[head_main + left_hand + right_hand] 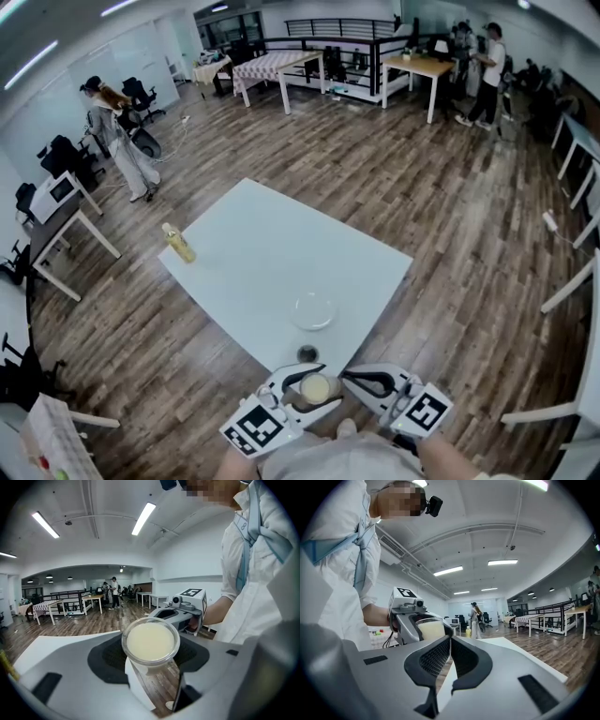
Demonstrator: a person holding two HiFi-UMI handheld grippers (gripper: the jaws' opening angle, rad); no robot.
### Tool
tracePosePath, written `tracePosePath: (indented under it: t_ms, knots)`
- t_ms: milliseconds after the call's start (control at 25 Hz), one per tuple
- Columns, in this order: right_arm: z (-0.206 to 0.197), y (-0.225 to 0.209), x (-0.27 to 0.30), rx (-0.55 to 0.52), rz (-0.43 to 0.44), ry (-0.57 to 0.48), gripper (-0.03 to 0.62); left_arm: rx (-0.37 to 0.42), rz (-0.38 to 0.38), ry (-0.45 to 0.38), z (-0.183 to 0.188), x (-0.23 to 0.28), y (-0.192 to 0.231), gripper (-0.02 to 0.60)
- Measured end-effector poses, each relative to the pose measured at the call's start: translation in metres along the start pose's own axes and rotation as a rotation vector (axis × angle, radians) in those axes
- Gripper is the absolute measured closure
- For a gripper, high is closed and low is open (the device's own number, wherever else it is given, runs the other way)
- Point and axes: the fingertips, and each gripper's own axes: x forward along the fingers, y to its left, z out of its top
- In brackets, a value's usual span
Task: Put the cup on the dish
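A clear cup [150,641], filled nearly to its rim with a pale creamy liquid, is clamped between the jaws of the left gripper [310,383], the dark pads pressed against its sides. It is held in the air at the near corner of the white table [272,248], well short of the shallow glass dish [313,312], which lies empty further in. A small dark round object [307,353], too small to be identified, sits on the table between the cup and the dish. The right gripper [449,644] is held just beside the cup with its jaws closed together on nothing. A bottle of yellowish drink [178,244] stands at the far left edge, well apart from the route

The carry to the dish appears to be the step in hand. Since the cup is so full, it is best kept upright and moved slowly, lifted clear of the dark object and brought over the dish's middle. The pads should be opened only once the base is felt to rest flat, and the right gripper kept out of the path
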Motion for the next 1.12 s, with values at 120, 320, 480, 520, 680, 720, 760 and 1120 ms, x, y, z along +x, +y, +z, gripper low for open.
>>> tracePosePath:
  t_ms: [120, 320, 480, 520, 680, 720, 760, 1120]
  knots:
    - [-0.002, -0.002, 0.000, 0.005, -0.002, 0.010, 0.562, 0.001, 0.003, -0.006, 0.000, 0.001, 0.001, 0.321]
    - [-0.003, -0.006, -0.003, 0.010, -0.014, 0.009, 0.562, 0.001, 0.000, 0.007, -0.002, 0.003, 0.000, 0.321]
    - [-0.002, -0.007, -0.004, 0.018, -0.021, 0.007, 0.562, 0.007, -0.007, 0.005, 0.000, 0.003, 0.000, 0.321]
    - [-0.002, -0.008, -0.004, 0.020, -0.023, 0.008, 0.562, 0.007, -0.007, 0.005, 0.000, 0.002, 0.001, 0.321]
    - [-0.002, -0.011, -0.005, 0.024, -0.031, 0.001, 0.562, 0.008, 0.001, 0.009, -0.002, 0.002, 0.002, 0.321]
    - [-0.002, -0.012, -0.005, 0.026, -0.033, -0.004, 0.562, 0.006, 0.002, 0.007, -0.002, 0.002, 0.003, 0.321]
    - [-0.002, -0.014, -0.004, 0.029, -0.036, -0.008, 0.562, 0.005, 0.004, 0.003, -0.002, 0.002, 0.005, 0.321]
    - [-0.003, -0.027, 0.021, 0.039, -0.043, 0.002, 0.562, 0.002, -0.005, -0.005, -0.004, -0.004, 0.033, 0.321]
